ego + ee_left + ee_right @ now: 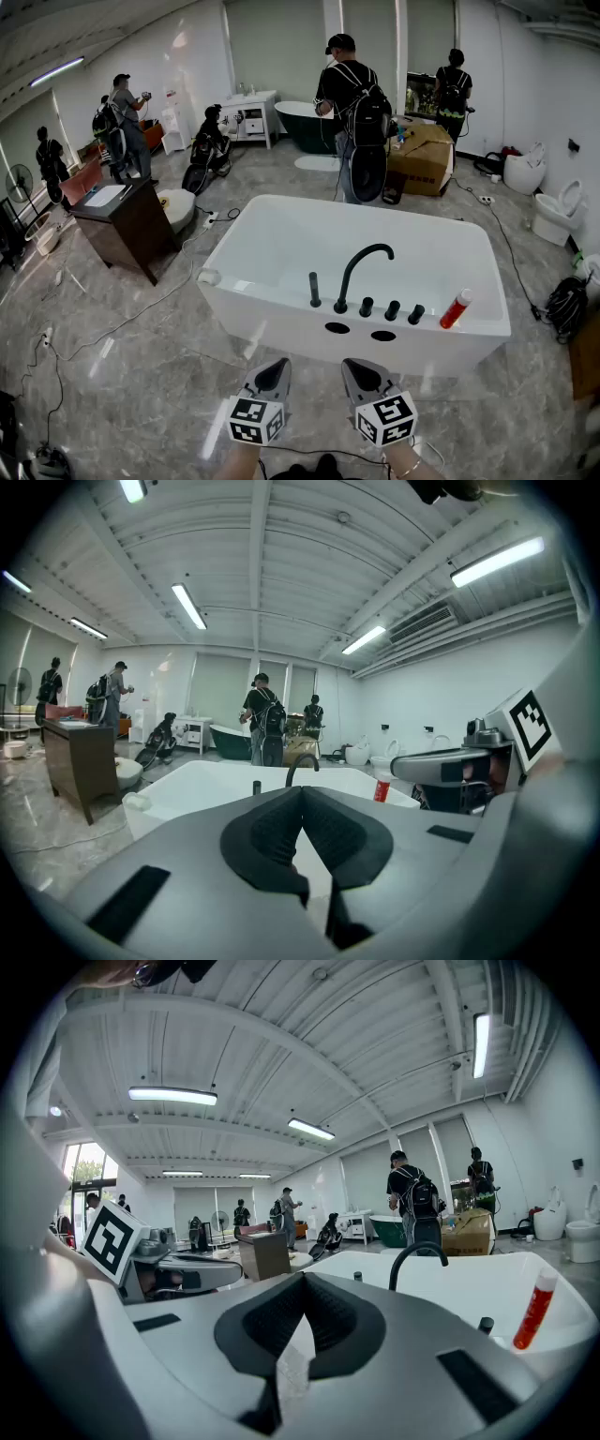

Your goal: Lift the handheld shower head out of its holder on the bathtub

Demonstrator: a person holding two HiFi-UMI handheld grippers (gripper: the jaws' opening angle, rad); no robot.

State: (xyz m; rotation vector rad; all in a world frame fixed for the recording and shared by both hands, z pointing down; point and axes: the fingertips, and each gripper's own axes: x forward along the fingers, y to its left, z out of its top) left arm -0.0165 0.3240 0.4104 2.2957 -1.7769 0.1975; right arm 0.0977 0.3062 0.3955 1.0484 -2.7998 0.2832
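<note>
Vertically the shower head [315,289] stands holstered; left gripper [281,364] and right gripper [351,365] pressed together

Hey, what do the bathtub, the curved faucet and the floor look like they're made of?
The bathtub looks like glossy white acrylic or ceramic, which one is unclear: its walls are smooth and seamless with soft highlights. The curved faucet is probably matte black coated metal, a thin rigid arc with almost no shine. The floor looks like polished grey stone or marble-look tile, with veining and reflected lights.
</note>
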